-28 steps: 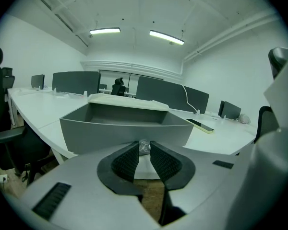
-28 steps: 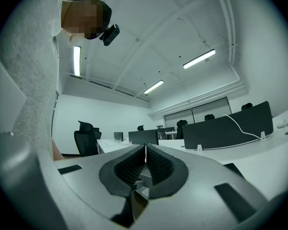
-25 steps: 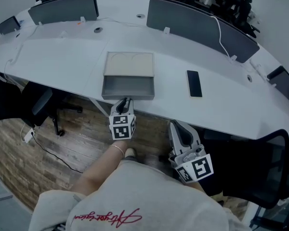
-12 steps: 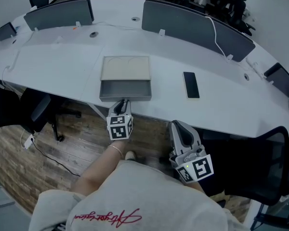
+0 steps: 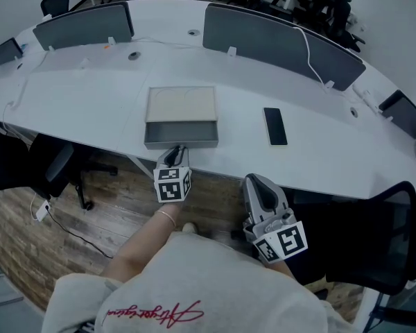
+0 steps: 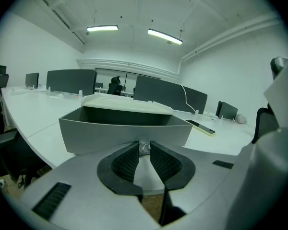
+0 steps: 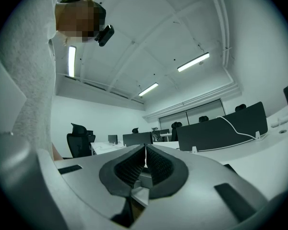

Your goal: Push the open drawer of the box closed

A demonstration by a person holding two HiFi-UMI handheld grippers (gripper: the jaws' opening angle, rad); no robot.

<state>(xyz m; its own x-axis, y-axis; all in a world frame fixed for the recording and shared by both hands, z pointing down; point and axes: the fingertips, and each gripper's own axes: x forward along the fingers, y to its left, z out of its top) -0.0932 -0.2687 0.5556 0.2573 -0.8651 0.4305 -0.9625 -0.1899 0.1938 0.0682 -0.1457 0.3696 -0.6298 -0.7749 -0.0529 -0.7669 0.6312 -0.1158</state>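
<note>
Clearly the step in hand is the push itself: the left gripper [image 5: 175, 154] stands with its tips right at the front wall of the drawer [image 5: 182, 143], just below the middle of the head view, and the drawer is out of the box [image 5: 182, 104] by a good part of its depth. Its jaws stand a narrow slit apart and grip nothing that I can see. Only a small pale crumpled bit [image 6: 143, 148] shows at the far end of the slit, against the drawer front, and I cannot tell if the pads touch it. To do this well, I judge the push should go on the middle of the front wall, straight and slow — the box looks light and may slide on the smooth white table [image 5: 90, 96]. The right gripper [image 5: 256, 184], at the lower right and off the table edge, has its jaws together and empty. The drawer is a grey, matte, thin-walled tray; the box top is beige and flat with two shallow round marks; the pads are black and ribbed.
</note>
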